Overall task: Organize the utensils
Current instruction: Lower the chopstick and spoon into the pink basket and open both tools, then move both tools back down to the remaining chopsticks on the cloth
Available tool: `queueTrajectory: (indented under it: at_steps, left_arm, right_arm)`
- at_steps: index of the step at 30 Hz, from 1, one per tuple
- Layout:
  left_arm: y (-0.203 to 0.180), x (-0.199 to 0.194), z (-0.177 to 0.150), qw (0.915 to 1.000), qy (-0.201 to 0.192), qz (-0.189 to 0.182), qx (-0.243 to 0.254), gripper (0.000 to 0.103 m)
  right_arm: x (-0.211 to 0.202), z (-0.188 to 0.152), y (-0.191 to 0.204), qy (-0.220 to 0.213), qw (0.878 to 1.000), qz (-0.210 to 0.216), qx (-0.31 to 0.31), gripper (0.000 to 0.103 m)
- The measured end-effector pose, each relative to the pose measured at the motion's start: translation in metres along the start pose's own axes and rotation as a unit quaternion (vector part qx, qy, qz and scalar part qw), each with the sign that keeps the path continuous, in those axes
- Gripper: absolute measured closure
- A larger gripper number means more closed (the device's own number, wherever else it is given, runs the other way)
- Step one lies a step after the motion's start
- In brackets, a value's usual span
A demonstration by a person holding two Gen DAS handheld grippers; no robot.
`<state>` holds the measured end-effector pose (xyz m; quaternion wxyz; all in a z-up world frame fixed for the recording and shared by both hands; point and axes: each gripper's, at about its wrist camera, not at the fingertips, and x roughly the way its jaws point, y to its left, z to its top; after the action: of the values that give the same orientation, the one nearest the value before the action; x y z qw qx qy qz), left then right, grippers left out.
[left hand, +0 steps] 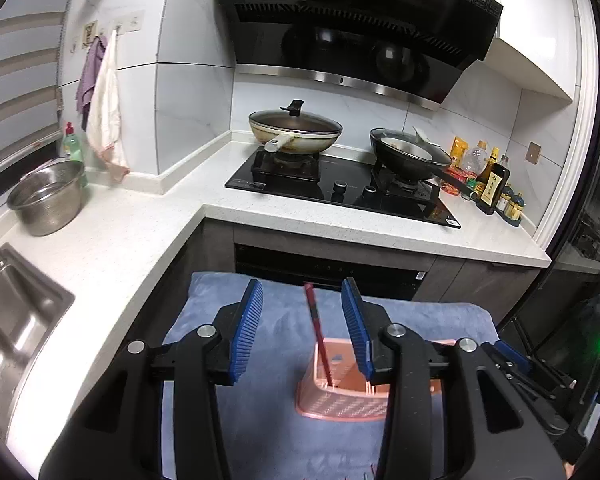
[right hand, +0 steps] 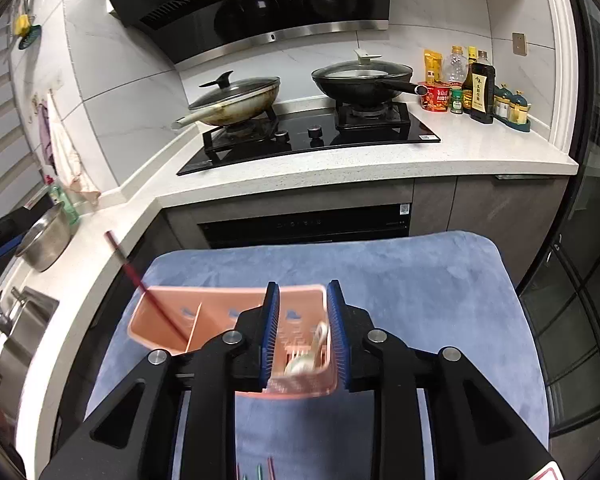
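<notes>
Your left hand-held gripper [left hand: 302,330] stands released: its blue pads are well apart, and the red chopstick [left hand: 318,330] leans free between them, touching neither. Its lower end already sits in the left compartment of the pink utensil basket [left hand: 340,404], which rests on the blue cloth [left hand: 260,432] covering the surface.

Your right hand-held gripper [right hand: 302,332] is also let go, its pads parted narrowly over the basket's right compartment. A pale spoon [right hand: 304,360], blurred, lies in that compartment between the pads; I judge it dropped rather than held.

Both pieces look delivered, so the step in hand is a clean withdrawal. Lift each hand-held gripper straight back toward 6 o'clock, keeping the pads wide. On the left, mind the chopstick: it tilts toward 11 o'clock, and a brush from either pad could tip it out or drag the light basket. More coloured utensil ends [right hand: 260,472] peek in at 6 o'clock in the right wrist view, likely your next pick.
</notes>
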<state>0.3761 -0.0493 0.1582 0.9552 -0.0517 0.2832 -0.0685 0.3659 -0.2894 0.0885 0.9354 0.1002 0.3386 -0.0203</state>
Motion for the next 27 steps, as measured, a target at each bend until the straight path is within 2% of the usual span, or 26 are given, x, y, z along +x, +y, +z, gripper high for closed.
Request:
queueTrajectory:
  at_steps: [3, 8, 18, 27]
  left_arm:
    - [0.007, -0.018, -0.015, 1.0000, 0.004, 0.003, -0.001, 0.061]
    - [0.017, -0.044, -0.052, 0.9997, 0.021, 0.013, 0.008, 0.061]
    - [0.037, -0.079, -0.159, 0.9948, 0.097, 0.022, 0.021, 0.061]
    - [0.048, -0.093, -0.250, 0.9835, 0.177, 0.022, 0.028, 0.061]
  right_arm:
    - [-0.017, -0.015, -0.001, 0.005, 1.000, 0.004, 0.001, 0.075]
    - [-0.049, -0.059, -0.002, 0.027, 1.000, 0.004, -0.007, 0.075]
    - [-0.093, -0.169, -0.002, 0.084, 0.996, -0.005, -0.020, 0.075]
    - [-0.101, -0.255, 0.000, 0.146, 0.989, -0.005, -0.022, 0.075]
